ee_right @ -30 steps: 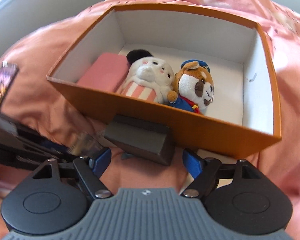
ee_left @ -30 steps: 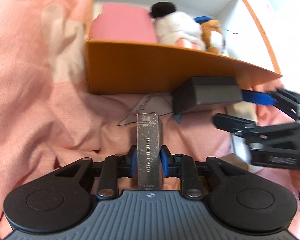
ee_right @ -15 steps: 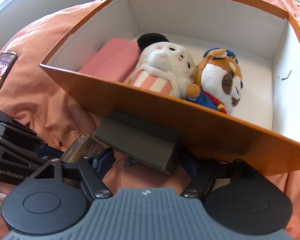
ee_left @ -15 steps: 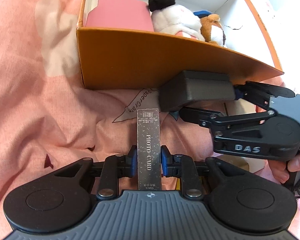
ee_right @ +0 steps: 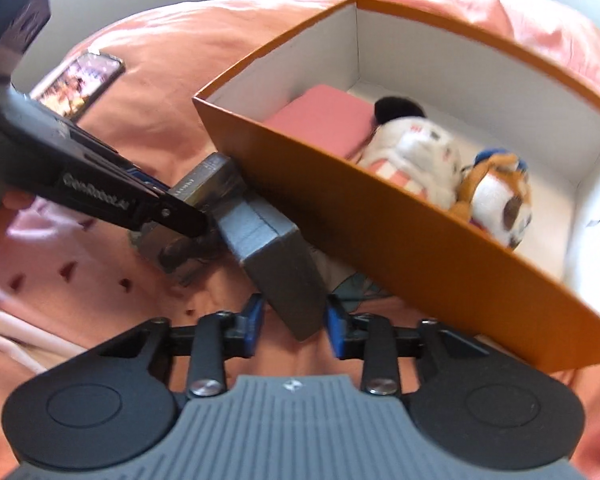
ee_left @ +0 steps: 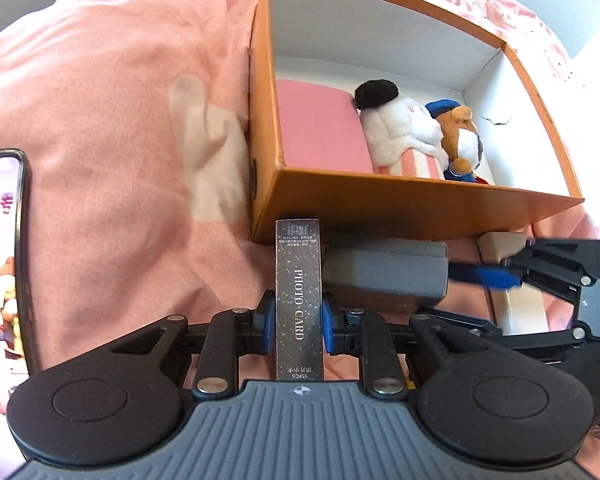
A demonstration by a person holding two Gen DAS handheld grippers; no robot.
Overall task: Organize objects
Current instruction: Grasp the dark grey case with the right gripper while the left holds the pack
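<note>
Two small boxes are in hand just outside the near wall of the orange box [ee_left: 416,208]; the left gripper [ee_left: 299,316] has its jaws closed on the dark card box [ee_left: 299,280], held upright, and the right gripper [ee_right: 293,320] has its jaws set against both sides of the grey box [ee_right: 276,252], apparently gripping it; inside, a pink pad [ee_left: 320,128], a white plush toy [ee_left: 396,128] and an orange plush toy [ee_left: 464,144] fill the left and middle, so each box should be lifted clear of the rim, one at a time, and lowered into the bare right part; a phone [ee_left: 0,260] lies on the pink blanket [ee_left: 112,120].
</note>
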